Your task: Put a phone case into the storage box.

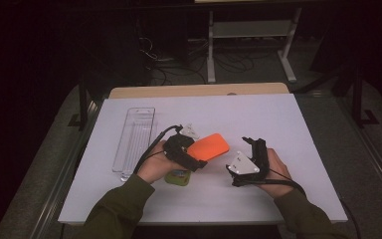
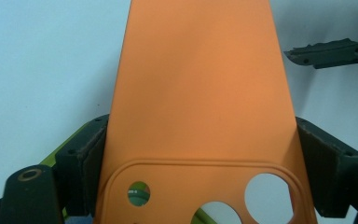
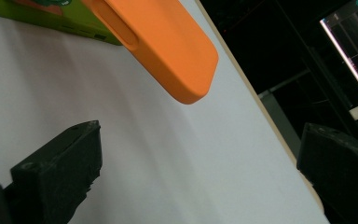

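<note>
We find the left tongs (image 1: 191, 158) pinching the orange phone case (image 1: 208, 147) aloft for handover; the right tongs (image 1: 251, 144) wait spread.

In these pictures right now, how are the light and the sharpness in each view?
High view: white table lit, room behind dark, slightly soft. Left gripper view: orange phone case evenly lit, no glare, close and soft. Right gripper view: case tip fairly sharp, near black jaws blurred, background dark.
</note>
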Motion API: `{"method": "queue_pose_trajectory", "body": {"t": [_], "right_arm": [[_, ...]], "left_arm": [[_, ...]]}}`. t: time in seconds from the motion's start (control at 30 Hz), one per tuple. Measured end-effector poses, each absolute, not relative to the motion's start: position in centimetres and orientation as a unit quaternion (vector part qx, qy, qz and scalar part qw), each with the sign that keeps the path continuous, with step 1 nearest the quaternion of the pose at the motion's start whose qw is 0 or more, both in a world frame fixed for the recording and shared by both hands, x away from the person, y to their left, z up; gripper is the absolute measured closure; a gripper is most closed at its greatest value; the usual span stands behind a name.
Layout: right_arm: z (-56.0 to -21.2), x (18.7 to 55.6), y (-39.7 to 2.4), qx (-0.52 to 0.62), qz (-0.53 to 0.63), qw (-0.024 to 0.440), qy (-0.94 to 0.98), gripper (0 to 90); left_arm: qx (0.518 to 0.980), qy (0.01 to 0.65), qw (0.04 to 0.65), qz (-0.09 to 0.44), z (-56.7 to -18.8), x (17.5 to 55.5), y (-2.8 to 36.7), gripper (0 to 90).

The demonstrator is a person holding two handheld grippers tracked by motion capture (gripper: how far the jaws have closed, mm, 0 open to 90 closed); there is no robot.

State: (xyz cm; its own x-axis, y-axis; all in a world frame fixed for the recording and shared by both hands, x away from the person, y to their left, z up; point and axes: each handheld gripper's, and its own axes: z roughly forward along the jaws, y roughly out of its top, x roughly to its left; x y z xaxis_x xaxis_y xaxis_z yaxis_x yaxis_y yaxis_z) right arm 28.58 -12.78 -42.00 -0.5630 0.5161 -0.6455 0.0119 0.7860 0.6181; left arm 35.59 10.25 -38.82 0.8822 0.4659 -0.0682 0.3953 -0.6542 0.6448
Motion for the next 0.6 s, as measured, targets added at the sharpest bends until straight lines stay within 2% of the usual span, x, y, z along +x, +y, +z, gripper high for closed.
{"method": "queue_pose_trajectory", "body": {"t": [0.6], "right_arm": [[-42.4, 28.3, -11.6, 0.062, 0.231, 0.519, 0.821, 0.0]], "left_arm": [[0.907, 0.240, 0.343, 0.048, -38.9, 35.4, 10.0, 15.6]]}}
